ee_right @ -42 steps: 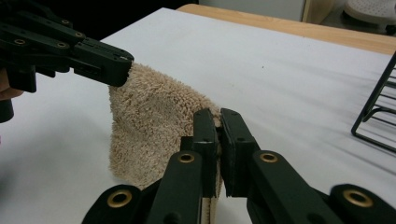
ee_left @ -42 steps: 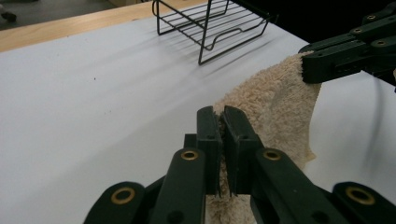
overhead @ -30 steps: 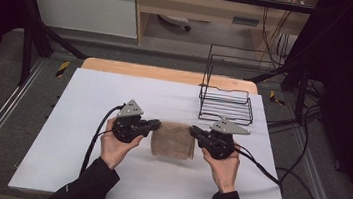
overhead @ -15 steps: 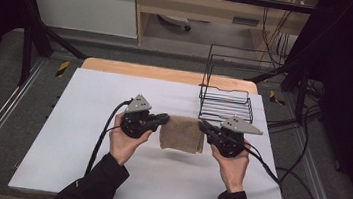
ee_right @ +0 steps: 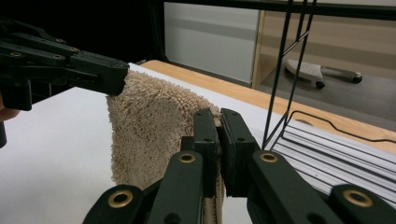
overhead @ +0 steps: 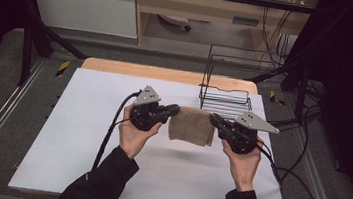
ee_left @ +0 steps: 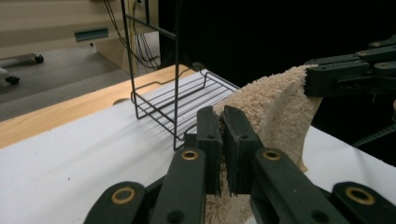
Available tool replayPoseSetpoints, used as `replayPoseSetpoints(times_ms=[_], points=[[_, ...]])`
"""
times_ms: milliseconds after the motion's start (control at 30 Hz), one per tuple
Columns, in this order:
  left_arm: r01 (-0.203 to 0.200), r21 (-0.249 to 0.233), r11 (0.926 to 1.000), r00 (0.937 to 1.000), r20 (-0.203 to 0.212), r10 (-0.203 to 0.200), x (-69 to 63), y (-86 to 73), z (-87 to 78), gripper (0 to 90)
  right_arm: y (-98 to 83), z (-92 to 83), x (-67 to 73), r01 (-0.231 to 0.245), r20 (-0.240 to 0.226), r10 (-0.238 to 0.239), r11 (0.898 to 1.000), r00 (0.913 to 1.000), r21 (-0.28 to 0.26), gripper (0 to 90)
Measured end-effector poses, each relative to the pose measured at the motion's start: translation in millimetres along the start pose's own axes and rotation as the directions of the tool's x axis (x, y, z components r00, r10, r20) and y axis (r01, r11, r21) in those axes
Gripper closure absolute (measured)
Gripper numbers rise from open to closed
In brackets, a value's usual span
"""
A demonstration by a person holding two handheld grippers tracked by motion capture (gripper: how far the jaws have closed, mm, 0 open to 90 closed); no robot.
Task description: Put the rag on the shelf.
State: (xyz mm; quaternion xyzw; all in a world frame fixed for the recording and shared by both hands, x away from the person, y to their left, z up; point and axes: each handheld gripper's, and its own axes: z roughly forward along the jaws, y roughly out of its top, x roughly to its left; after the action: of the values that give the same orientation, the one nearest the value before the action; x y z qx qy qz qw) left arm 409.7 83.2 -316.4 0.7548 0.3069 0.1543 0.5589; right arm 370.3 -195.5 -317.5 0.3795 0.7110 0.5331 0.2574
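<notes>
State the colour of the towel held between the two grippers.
The towel is light brown, a beige tan; the right gripper view shows it best.

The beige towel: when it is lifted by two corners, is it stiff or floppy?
Probably floppy: the towel hangs between the left gripper and right gripper. Likely light: thin corner grips carry it. Its fuzzy pile probably resists slipping.

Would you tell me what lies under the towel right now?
Under the towel, hanging between both grippers, is bare white table with its shadow; the patch directly beneath it is covered from above.

towels: 1 beige towel (overhead: 191, 125) | racks: 1 black wire rack (overhead: 224, 102) | grippers: 2, left gripper (overhead: 175, 111) and right gripper (overhead: 214, 119) | tables: 1 white table (overhead: 86, 119)
</notes>
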Motion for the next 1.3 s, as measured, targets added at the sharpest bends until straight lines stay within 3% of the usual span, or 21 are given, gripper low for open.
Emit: replayPoseSetpoints(times_ms=[533,867,1300], points=[[-0.010,-0.092,0.9957,0.9999,0.010,0.011,-9.8,20.4,14.7,85.4,14.7,-15.9,-13.8,0.004,0.044,0.000,0.997,0.9990,-0.082,86.0],[-0.010,-0.117,0.9931,0.9998,0.016,0.011,-11.5,31.6,20.9,85.4,20.6,-21.1,-21.9,-0.007,0.054,0.013,0.993,0.9985,-0.115,86.0],[-0.019,-0.161,0.9867,0.9995,0.023,0.023,-14.4,50.8,28.7,85.5,35.9,-28.2,-31.0,0.013,0.082,-0.001,0.989,0.9966,-0.150,86.0]])
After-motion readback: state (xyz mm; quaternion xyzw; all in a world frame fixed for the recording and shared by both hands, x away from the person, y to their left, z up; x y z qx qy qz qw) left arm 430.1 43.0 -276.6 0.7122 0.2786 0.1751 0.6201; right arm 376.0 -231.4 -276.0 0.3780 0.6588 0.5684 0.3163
